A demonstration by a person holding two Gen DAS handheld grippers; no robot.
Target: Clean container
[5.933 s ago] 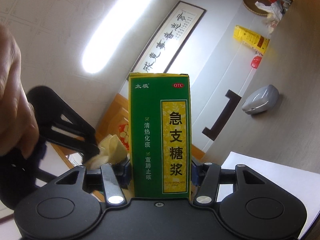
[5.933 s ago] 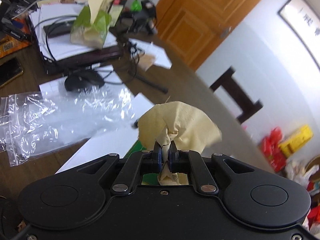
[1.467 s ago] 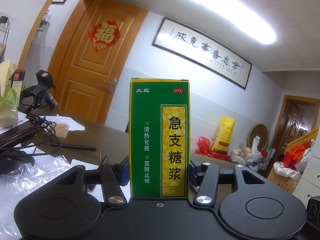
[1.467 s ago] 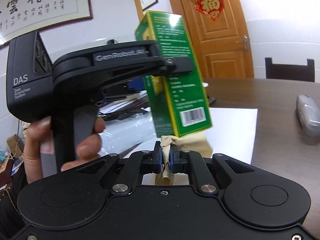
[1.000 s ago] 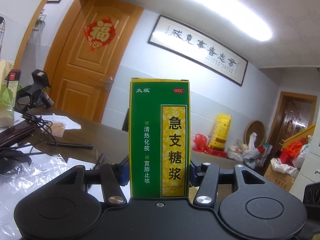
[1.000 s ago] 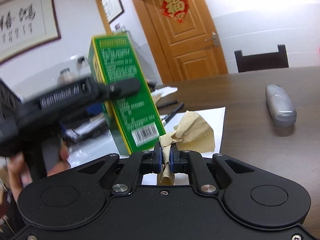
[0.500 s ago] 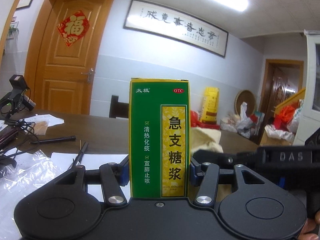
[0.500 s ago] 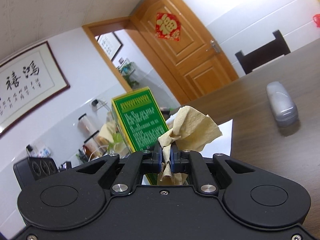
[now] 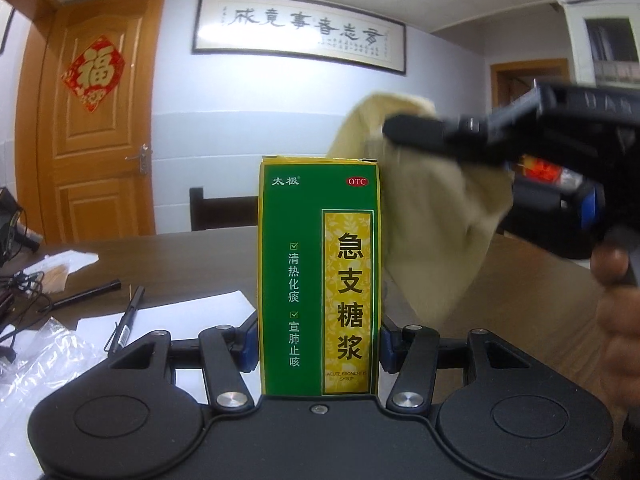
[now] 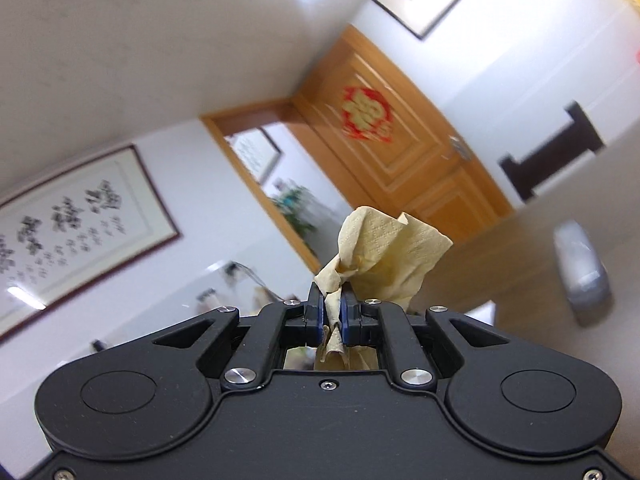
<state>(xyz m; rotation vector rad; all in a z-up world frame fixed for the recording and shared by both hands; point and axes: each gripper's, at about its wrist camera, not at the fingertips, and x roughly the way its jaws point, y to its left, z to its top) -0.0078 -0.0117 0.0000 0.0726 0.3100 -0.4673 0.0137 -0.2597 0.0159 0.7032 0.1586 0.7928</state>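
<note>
My left gripper (image 9: 318,346) is shut on a green and yellow medicine box (image 9: 319,276) and holds it upright above the table. My right gripper (image 10: 331,312) is shut on a crumpled yellow tissue (image 10: 386,258). In the left wrist view the right gripper (image 9: 416,132) comes in from the upper right, and its tissue (image 9: 432,216) hangs against the box's right side, behind its top right corner. The box is out of sight in the right wrist view.
A dark wooden table (image 9: 200,264) carries white paper (image 9: 168,320), two pens (image 9: 126,322), clear plastic bags (image 9: 36,360) and cables at the left. A grey case (image 10: 580,276) lies on the table at the right. A dark chair (image 9: 220,212) stands behind.
The right gripper with the tissue has risen from low beside the box to its upper right side. The left gripper has turned a little to the right, box still held.
</note>
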